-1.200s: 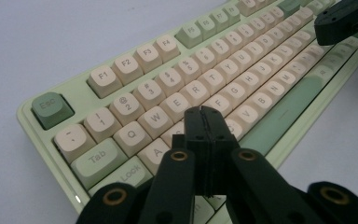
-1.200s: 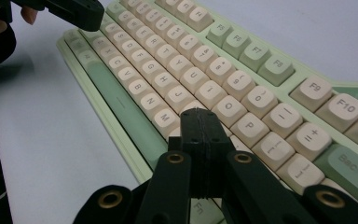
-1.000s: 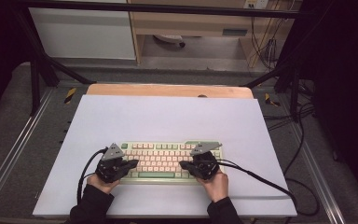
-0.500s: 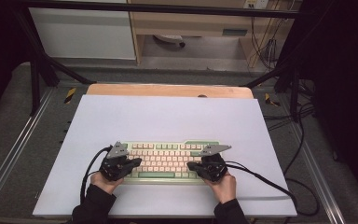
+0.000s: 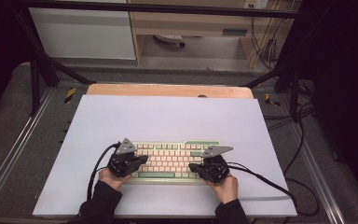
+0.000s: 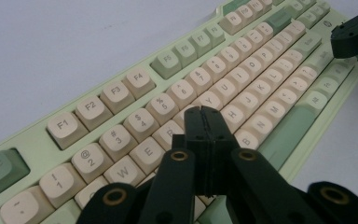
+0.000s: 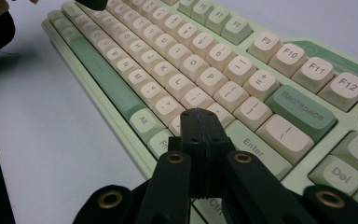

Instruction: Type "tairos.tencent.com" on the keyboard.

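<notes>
both tongs, left [image 6: 204, 114] and right [image 7: 200, 116], closed (nothing gripped) over the pale green keyboard [image 5: 175, 161]

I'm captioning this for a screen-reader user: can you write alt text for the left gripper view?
The left gripper, jaws shut with nothing between them, points at the middle letter keys of a pale green keyboard with cream keycaps. The keyboard runs diagonally across a white table; the right gripper shows at the far end.

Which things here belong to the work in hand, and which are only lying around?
Belonging to the work:
- keyboard
- left gripper, shut, over the keys
- right gripper, shut, over the keys

Only lying around:
- white sheet under the keyboard
- wooden board behind it
- cables at the back
</notes>
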The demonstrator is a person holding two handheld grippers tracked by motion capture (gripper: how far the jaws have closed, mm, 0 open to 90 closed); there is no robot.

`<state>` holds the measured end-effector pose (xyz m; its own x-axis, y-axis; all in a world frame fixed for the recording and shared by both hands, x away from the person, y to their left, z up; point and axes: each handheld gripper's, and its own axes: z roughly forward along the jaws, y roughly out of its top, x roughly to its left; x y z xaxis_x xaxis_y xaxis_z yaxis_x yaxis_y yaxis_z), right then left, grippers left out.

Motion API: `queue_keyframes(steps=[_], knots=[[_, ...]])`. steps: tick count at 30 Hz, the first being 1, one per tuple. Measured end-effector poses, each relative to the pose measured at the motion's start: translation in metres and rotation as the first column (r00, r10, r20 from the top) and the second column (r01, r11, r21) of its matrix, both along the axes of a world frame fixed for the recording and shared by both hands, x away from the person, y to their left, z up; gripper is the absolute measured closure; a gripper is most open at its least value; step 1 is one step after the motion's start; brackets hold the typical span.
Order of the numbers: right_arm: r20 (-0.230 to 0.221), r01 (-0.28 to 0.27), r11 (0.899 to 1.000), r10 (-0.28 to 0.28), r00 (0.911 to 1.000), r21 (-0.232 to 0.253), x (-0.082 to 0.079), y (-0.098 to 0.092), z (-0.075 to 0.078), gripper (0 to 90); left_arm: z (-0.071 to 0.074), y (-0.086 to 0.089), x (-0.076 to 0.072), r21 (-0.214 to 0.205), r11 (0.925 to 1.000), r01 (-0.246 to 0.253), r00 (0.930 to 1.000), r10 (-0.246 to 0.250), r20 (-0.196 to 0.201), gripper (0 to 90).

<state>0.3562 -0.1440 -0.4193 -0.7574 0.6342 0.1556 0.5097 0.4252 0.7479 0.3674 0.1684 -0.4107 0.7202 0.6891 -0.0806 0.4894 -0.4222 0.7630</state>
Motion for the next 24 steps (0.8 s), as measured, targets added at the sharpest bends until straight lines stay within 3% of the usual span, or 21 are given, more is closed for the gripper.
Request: queue_keyframes(steps=[14,24], knots=[[-0.008,0.002,1.000,-0.002,1.0000,0.003,-0.001,-0.002,-0.001,90.0,-0.007,-0.019,0.013,0.016,0.9998,-0.011,0.9999,0.011,-0.009,89.6],[-0.004,-0.001,1.000,0.001,1.0000,0.005,-0.001,-0.002,-0.002,90.0,-0.014,-0.023,0.017,0.030,0.9994,-0.016,0.9998,0.017,-0.013,89.5]])
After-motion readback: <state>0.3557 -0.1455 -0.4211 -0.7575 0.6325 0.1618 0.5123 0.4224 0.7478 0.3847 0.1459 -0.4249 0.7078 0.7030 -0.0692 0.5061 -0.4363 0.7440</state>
